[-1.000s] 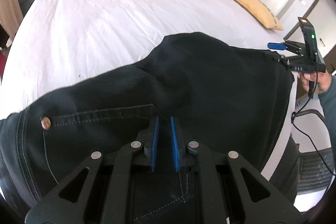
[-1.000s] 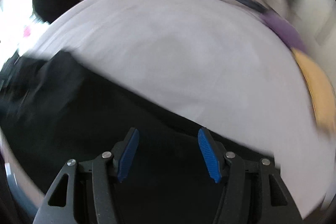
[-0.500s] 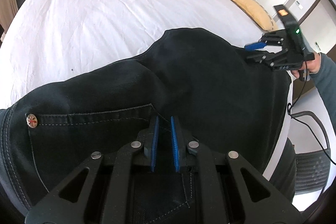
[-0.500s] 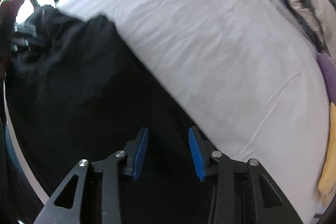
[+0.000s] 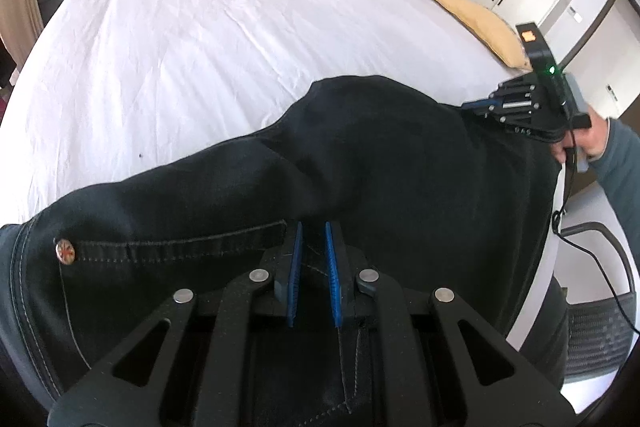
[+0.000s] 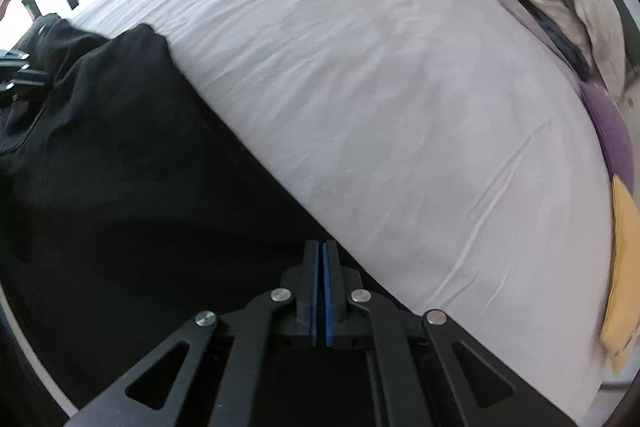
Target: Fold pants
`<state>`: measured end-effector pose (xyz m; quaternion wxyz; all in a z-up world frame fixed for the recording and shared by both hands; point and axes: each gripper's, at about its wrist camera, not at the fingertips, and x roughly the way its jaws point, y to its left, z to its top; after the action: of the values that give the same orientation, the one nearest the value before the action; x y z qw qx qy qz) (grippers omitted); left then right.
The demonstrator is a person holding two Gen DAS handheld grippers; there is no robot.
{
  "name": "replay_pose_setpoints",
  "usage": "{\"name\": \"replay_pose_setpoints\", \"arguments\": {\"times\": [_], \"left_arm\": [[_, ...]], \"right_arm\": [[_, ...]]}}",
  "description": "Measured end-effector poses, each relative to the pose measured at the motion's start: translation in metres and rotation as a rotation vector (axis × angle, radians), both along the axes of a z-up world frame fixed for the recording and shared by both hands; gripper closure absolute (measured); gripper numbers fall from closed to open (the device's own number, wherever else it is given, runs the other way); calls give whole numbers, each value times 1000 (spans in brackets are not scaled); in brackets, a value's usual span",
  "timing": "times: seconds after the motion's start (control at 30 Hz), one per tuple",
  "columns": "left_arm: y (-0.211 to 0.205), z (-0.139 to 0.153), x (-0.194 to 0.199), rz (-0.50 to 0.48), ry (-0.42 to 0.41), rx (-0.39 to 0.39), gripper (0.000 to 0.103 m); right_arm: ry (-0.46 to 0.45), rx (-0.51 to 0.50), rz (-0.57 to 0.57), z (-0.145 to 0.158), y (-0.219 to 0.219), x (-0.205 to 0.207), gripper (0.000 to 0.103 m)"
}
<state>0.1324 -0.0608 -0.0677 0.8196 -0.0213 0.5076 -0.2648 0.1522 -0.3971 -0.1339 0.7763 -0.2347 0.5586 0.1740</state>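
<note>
We are judging ourselves to be early in the fold: the black pants (image 5: 360, 163) are lying spread along the near edge of the white bed (image 5: 224, 35), with no tidy fold showing yet, so the folding itself looks mostly ahead of us.

Our left gripper (image 5: 314, 267) is reaching low over the waist end. Its blue pads are standing narrow, with a ridge of denim running between them, so we are reading it as pinching the cloth just right of the pocket seam, the rivet (image 5: 65, 251) well off to its left.

Our right gripper (image 6: 321, 291) is sitting at the far end of the garment. Its pads are pressed almost together at the pants' edge, dark cloth to its left and bare sheet to its right. We are taking this as a grip on the hem, though the fabric between the pads is too dark to confirm. The right hand (image 5: 596, 139) is holding that tool from the side of the bed.
</note>
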Motion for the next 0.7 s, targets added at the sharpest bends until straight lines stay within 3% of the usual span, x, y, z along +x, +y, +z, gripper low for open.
{"name": "replay_pose_setpoints", "arguments": {"times": [0.1, 0.27, 0.33, 0.4, 0.47, 0.57, 0.67, 0.7], "left_arm": [[2, -5, 2, 21, 14, -3, 92], [0, 10, -3, 33, -31, -12, 92], [2, 18, -3, 33, -56, -29, 92], [1, 28, -4, 27, -78, -61, 92], [-7, 39, -2, 2, -97, -106, 92], [-37, 48, 2, -94, -112, -130, 92], [-84, 48, 11, -240, -118, -147, 92], [-106, 43, 19, -279, -110, -111, 92]], "right_arm": [[-52, -23, -58, -9, -5, 4, 103], [-114, -45, -178, -6, -21, 13, 103], [-139, 38, -163, 15, -22, 3, 103], [-186, 94, -156, 40, -22, -14, 85], [-180, 215, -157, 62, -25, -34, 85], [-116, 361, -186, 65, -26, -55, 84], [-78, 423, -236, 48, -35, -83, 84], [-71, 424, -275, 41, -40, -84, 84]]}}
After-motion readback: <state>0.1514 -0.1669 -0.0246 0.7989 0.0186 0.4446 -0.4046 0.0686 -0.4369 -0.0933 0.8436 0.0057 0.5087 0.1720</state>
